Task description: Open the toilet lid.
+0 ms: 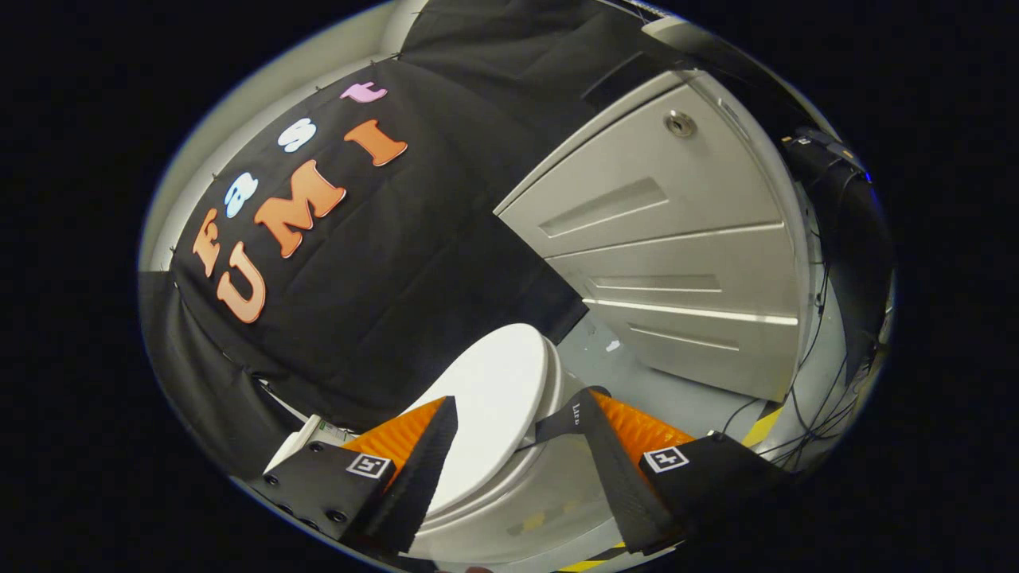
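The gripper [517, 430] hangs with fingers spread wide, gripping nothing; the smooth white oval plastic toilet lid [493, 398] lies closed between and just beyond them. Best catch its front rim squarely, then lift gently.

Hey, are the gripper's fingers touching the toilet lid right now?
Cannot tell. In the gripper view the open gripper straddles the toilet lid, its fingers overlapping it with no plain gap or contact.

Black cloth wall [382, 263] across left and centre. Grey metal cabinet [677, 255] with round lock at upper right. Grey floor [629, 374] below; loose black cables [804, 430] at lower right.
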Demonstrator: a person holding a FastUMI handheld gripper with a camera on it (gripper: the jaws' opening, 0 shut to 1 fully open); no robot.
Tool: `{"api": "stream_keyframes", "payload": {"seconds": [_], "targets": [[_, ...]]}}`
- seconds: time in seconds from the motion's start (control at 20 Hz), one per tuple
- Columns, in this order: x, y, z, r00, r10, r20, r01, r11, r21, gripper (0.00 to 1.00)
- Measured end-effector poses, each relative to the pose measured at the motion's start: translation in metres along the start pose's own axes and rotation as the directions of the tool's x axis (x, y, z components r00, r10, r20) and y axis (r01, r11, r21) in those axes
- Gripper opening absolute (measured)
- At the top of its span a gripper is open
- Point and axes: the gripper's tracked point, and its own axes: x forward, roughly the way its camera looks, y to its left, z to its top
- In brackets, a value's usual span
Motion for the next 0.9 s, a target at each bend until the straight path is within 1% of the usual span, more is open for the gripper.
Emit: {"api": "stream_keyframes", "payload": {"seconds": [0.05, 0.1, 0.2, 0.35, 0.55, 0.9], "targets": [[0.004, -0.005, -0.006, 1.0, -0.008, -0.015, 0.008, 1.0, 0.008, 0.99], [0.007, -0.007, -0.011, 1.0, 0.0, -0.023, 0.0, 1.0, 0.022, 0.99], [0.01, -0.006, -0.003, 1.0, 0.014, 0.0, -0.014, 0.998, 0.068, 0.99], [0.014, -0.012, 0.005, 0.999, 0.002, 0.036, -0.006, 0.993, 0.114, 0.99], [0.014, -0.015, 0.006, 0.999, -0.001, 0.036, -0.003, 0.994, 0.108, 0.99], [0.019, -0.029, 0.019, 0.997, -0.033, 0.068, 0.023, 0.99, 0.14, 0.99]]}}
